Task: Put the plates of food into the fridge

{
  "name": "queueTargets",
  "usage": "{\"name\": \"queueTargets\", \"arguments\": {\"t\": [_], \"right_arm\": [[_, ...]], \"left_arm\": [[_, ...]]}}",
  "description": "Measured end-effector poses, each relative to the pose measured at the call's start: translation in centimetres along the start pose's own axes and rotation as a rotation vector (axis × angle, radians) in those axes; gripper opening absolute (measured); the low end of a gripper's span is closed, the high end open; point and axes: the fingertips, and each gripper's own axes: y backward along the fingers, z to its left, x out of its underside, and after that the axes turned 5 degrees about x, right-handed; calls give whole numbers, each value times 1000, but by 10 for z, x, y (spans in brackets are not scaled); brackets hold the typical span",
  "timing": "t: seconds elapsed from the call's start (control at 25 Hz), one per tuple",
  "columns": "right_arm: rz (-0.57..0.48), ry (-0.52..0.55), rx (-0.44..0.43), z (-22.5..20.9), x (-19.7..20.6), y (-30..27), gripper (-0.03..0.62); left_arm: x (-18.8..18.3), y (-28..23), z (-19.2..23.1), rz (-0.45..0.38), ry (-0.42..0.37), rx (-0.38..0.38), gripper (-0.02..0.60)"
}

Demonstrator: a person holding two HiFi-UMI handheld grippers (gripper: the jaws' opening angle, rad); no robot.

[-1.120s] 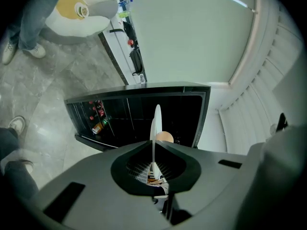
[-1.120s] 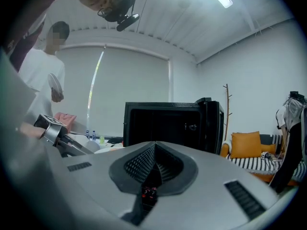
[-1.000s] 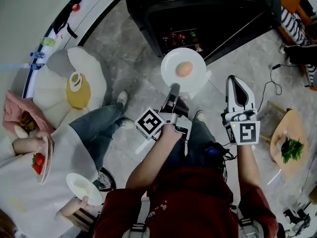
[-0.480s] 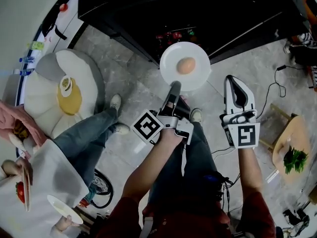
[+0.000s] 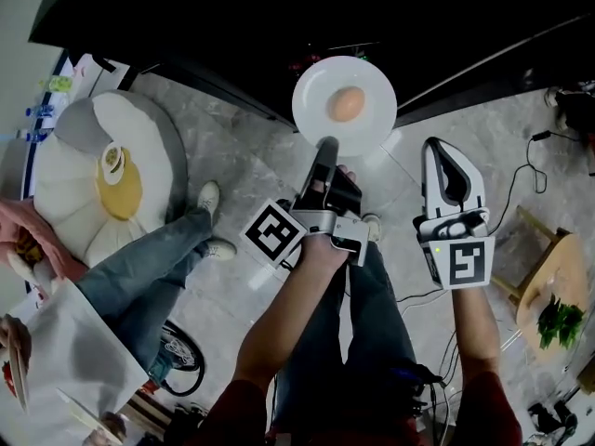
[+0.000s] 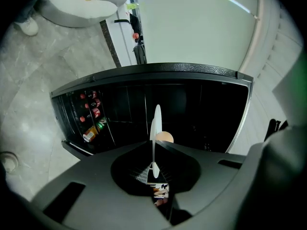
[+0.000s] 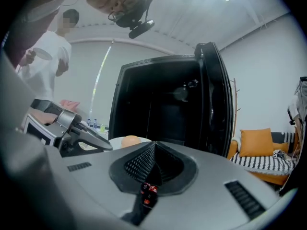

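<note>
The left gripper (image 5: 326, 143) pinches the near rim of a white plate (image 5: 321, 89), which juts out straight ahead of its tips. A round tan piece of food (image 5: 346, 103) sits on the plate's middle. Just beyond it is the dark open fridge (image 6: 201, 109). To its right, well apart from the plate, the right gripper (image 5: 442, 152) has its jaws pressed together on nothing.

Left claw (image 5: 326, 145) clamped tight, right claw (image 5: 439, 149) closed, empty.
</note>
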Motion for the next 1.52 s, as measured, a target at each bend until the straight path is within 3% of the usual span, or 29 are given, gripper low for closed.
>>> {"name": "queueTargets", "arguments": {"t": [0.44, 1.0, 1.52], "right_arm": [[4, -49, -1, 4, 29, -10, 11], [13, -60, 13, -17, 37, -9, 11], [37, -49, 12, -24, 45, -8, 11]], "left_arm": [[-7, -35, 9, -26, -31, 18, 17], [2, -81, 7, -23, -76, 22, 17], [-1, -111, 14, -48, -58, 28, 17]]}}
